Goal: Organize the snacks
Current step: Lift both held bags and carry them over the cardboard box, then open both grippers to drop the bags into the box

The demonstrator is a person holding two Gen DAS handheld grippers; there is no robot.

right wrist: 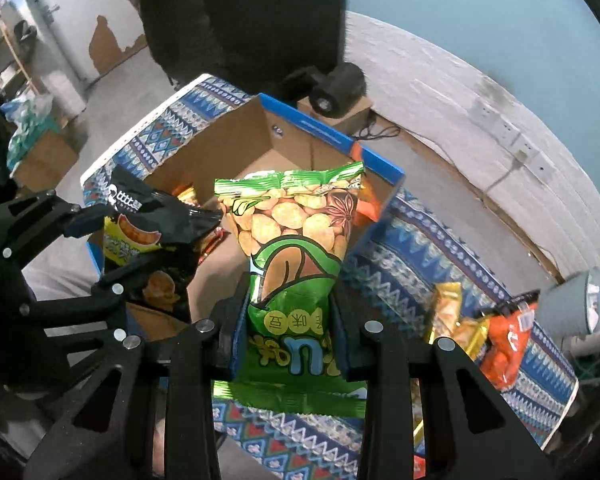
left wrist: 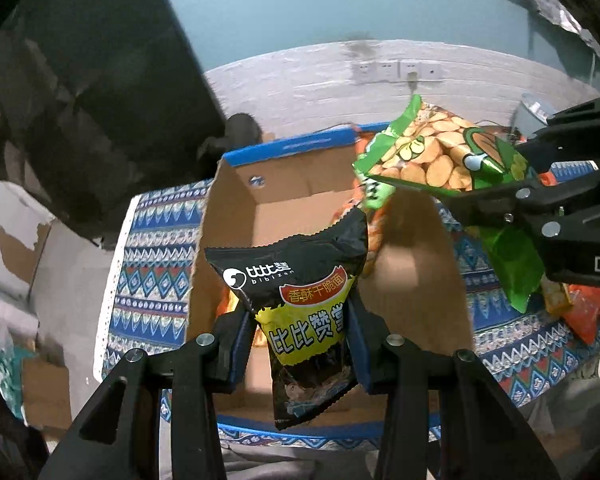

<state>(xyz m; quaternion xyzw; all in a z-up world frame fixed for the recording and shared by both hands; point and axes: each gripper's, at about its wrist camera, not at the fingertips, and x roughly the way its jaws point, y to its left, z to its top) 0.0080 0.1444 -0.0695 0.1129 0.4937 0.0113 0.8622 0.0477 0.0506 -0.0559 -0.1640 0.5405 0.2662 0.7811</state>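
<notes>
My left gripper (left wrist: pixel 298 320) is shut on a black and yellow snack bag (left wrist: pixel 300 280) and holds it above the open cardboard box (left wrist: pixel 236 208). My right gripper (right wrist: pixel 290 320) is shut on a green bean snack bag (right wrist: pixel 292 240) and holds it over the box's right edge (right wrist: pixel 384 192). The green bag (left wrist: pixel 440 156) and right gripper (left wrist: pixel 512 200) show at the right of the left wrist view. The black bag (right wrist: pixel 156 236) and left gripper (right wrist: pixel 100 248) show at the left of the right wrist view. A few snacks lie inside the box (right wrist: pixel 188 196).
The box stands on a table with a blue patterned cloth (left wrist: pixel 152 264). Orange and yellow snack packs (right wrist: pixel 496 332) lie on the cloth to the right. A white wall with sockets (left wrist: pixel 396 70) is behind. A black roller (right wrist: pixel 336 88) sits on a small carton beyond the box.
</notes>
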